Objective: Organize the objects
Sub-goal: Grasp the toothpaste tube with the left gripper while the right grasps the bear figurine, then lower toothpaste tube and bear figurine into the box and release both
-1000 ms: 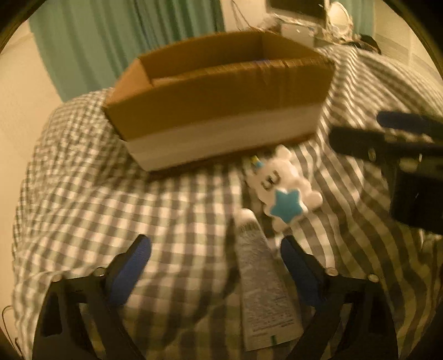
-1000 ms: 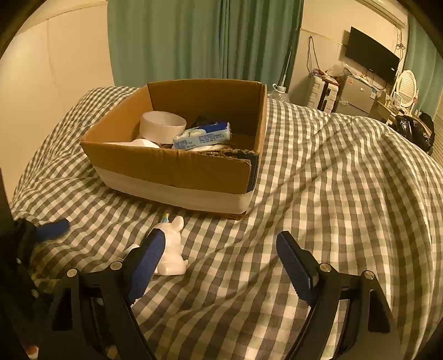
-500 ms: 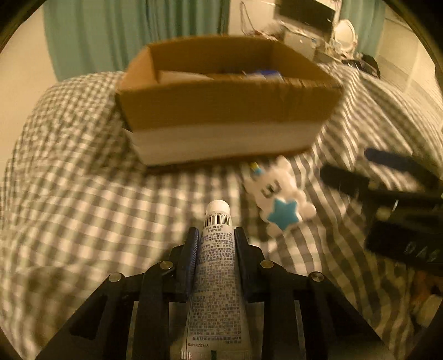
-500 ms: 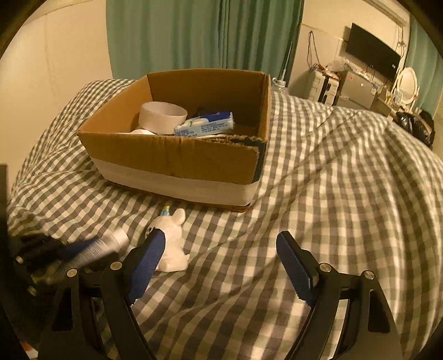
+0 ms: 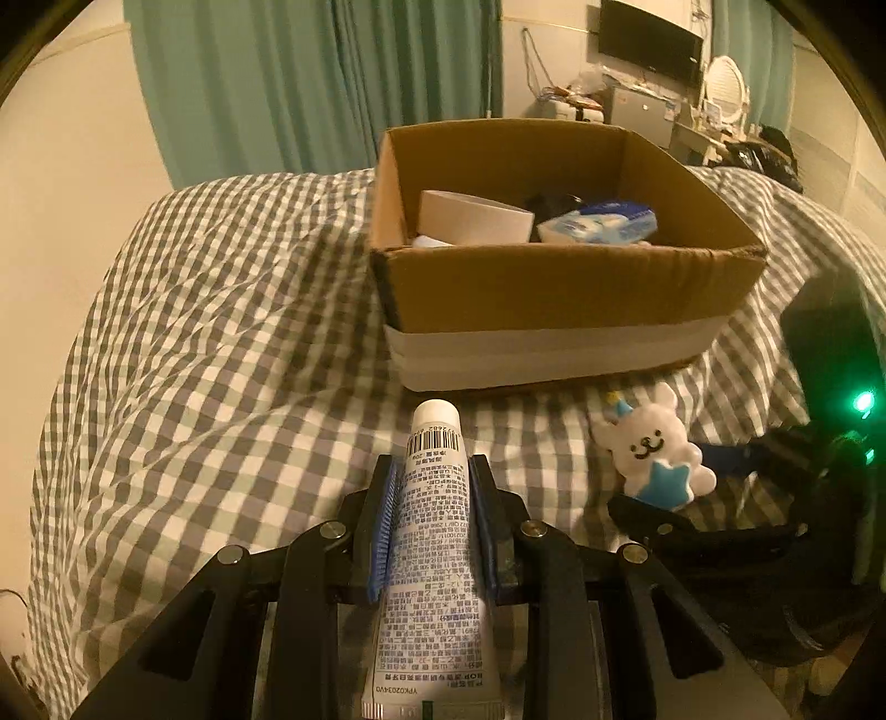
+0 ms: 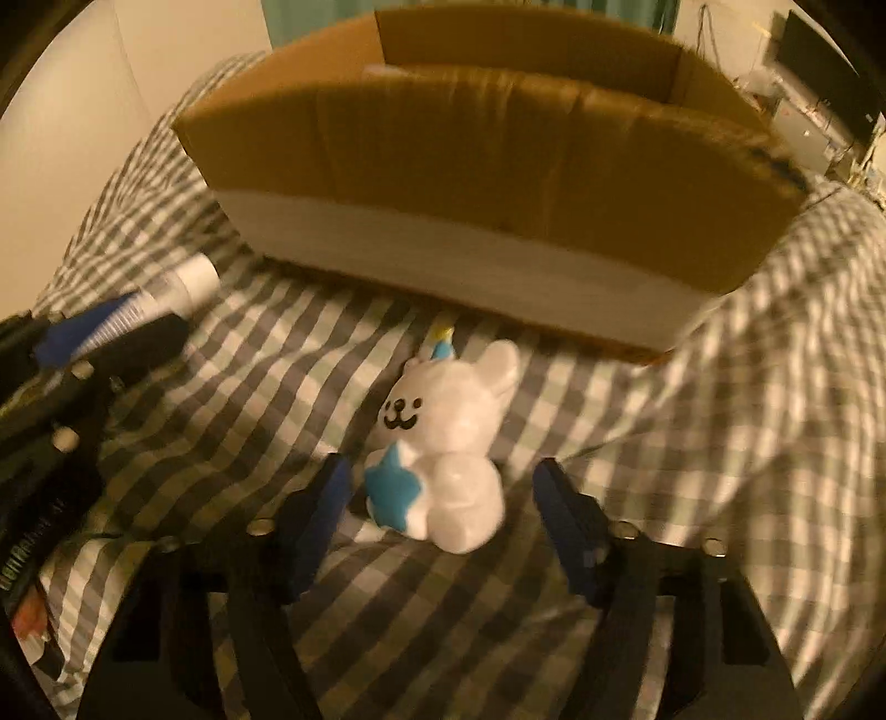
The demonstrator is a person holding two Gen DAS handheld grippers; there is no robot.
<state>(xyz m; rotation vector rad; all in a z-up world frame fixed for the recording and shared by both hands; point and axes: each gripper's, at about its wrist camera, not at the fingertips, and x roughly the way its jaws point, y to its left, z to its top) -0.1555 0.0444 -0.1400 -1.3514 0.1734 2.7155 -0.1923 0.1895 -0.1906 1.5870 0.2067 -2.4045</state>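
My left gripper [image 5: 433,471] is shut on a white printed tube [image 5: 434,543], held above the checked bedcover, cap pointing at the cardboard box [image 5: 565,299]. The box holds a white roll [image 5: 470,219] and a blue-white pack [image 5: 601,221]. A white bear toy with a blue star [image 6: 448,443] lies on the cover in front of the box [image 6: 470,149]; it also shows in the left wrist view [image 5: 653,443]. My right gripper [image 6: 443,487] is open, its fingers [image 6: 326,498] on either side of the toy. The left gripper with the tube [image 6: 166,293] shows at the left.
The checked bedcover [image 5: 221,332] spans the bed. Green curtains [image 5: 310,83] hang behind. A TV [image 5: 650,39], mirror and clutter stand at the back right. The right gripper's black body [image 5: 775,531] sits right of the toy.
My left gripper closed on the tube and lifted it. My right gripper dropped and moved left until its open fingers straddle the bear toy.
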